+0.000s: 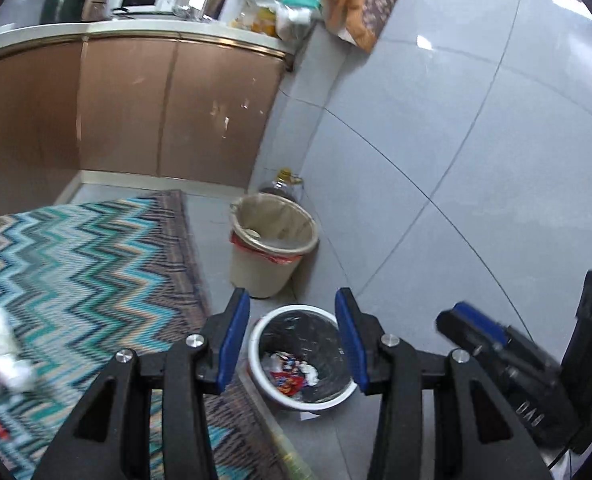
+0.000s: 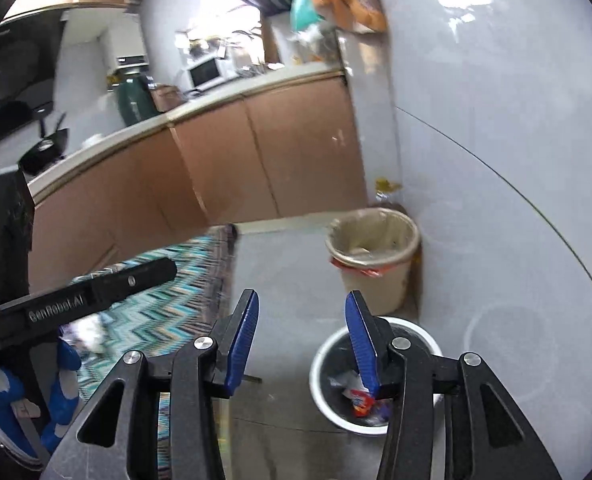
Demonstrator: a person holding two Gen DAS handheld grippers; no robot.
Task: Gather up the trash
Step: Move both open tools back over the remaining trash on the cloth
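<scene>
Your left gripper (image 1: 292,340) is spread apart and holds nothing. Your right gripper (image 2: 302,344) is spread apart too, with nothing between its blue pads.

Some of the job looks done. The white bin (image 1: 302,356) with the black bag sits on the floor just below both grippers, and it already has wrappers (image 1: 292,376) in it, red and white ones. You can see the same bin in the right view (image 2: 370,380), a little to the right of that gripper.

Some trash looks left. A crumpled white thing (image 1: 0,348) lies on the zigzag rug (image 1: 88,264), far off to the left of your left gripper. It is blurry, so you cannot tell what it is. The right view shows a white lump (image 2: 90,330) on the rug too, left of the right gripper; it may be the same thing.

A second, beige bin (image 1: 274,244) stands farther away, near the wall, past the white bin. Something pale lies in it.

So the next piece is likely on the rug, to your left.
</scene>
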